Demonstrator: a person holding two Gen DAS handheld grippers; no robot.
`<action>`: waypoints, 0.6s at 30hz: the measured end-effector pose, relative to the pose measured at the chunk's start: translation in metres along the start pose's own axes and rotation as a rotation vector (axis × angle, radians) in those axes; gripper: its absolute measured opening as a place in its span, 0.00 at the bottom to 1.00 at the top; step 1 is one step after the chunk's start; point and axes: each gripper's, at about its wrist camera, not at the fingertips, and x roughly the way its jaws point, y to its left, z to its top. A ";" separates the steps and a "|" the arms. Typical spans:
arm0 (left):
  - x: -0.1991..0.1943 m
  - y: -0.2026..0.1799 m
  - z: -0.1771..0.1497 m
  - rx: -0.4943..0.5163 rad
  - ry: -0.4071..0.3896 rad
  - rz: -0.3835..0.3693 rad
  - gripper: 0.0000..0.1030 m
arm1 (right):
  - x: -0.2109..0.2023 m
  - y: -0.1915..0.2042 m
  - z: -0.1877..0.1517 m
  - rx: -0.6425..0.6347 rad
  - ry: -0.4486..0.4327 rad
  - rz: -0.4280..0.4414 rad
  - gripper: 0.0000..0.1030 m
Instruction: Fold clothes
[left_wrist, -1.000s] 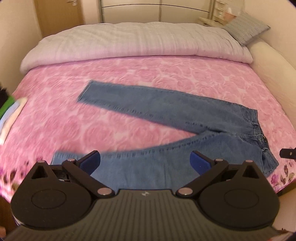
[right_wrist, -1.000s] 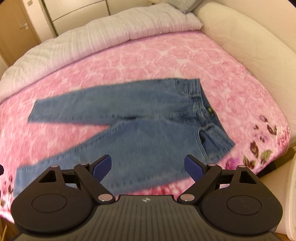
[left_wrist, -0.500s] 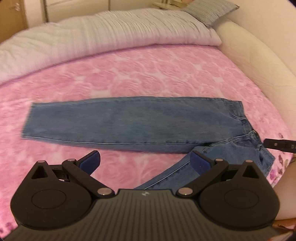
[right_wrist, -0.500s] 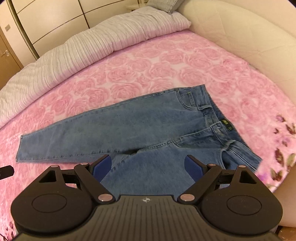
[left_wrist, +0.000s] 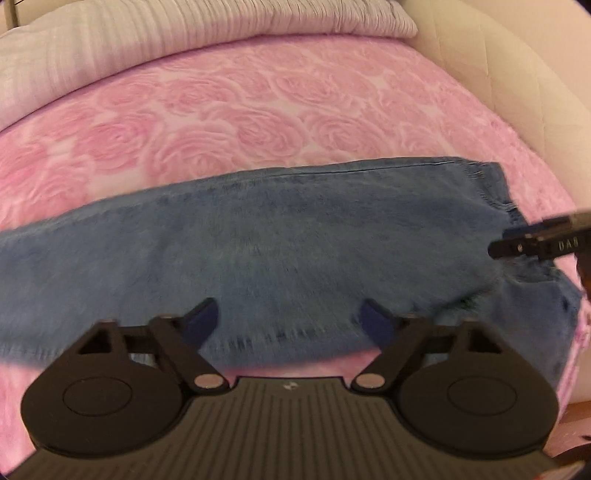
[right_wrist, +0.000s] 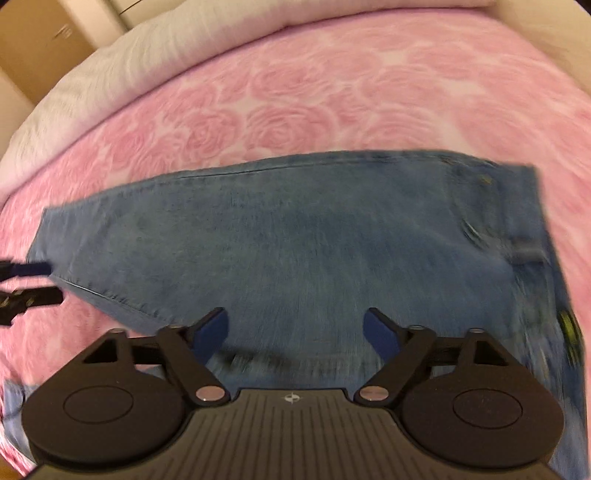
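A pair of blue jeans (left_wrist: 280, 243) lies flat on the pink rose-patterned bedspread (left_wrist: 258, 103), legs to the left and waistband to the right. In the right wrist view the jeans (right_wrist: 314, 236) fill the middle, waistband at the right. My left gripper (left_wrist: 288, 321) is open and empty, low over the near edge of the upper leg. My right gripper (right_wrist: 295, 328) is open and empty, low over the seat area. The right gripper's fingers (left_wrist: 535, 243) show at the right edge of the left wrist view, the left gripper's fingers (right_wrist: 33, 280) at the left edge of the right wrist view.
A white striped duvet (left_wrist: 184, 33) lies across the far end of the bed. A cream padded bed surround (left_wrist: 517, 81) curves along the right side. A wooden door (right_wrist: 48, 40) stands far left. The near bed edge is just below the grippers.
Both grippers have moved forward and down, much closer to the jeans, which now fill the views. Both stay open. The jeans have not visibly moved.
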 end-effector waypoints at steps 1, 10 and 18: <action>0.012 0.002 0.006 0.012 0.003 0.002 0.60 | 0.012 0.000 0.011 -0.025 0.012 0.018 0.61; 0.077 0.015 0.070 0.176 0.015 -0.045 0.50 | 0.066 -0.014 0.104 -0.266 0.066 0.155 0.46; 0.107 0.045 0.110 0.316 0.071 -0.026 0.55 | 0.094 -0.032 0.152 -0.451 0.111 0.111 0.60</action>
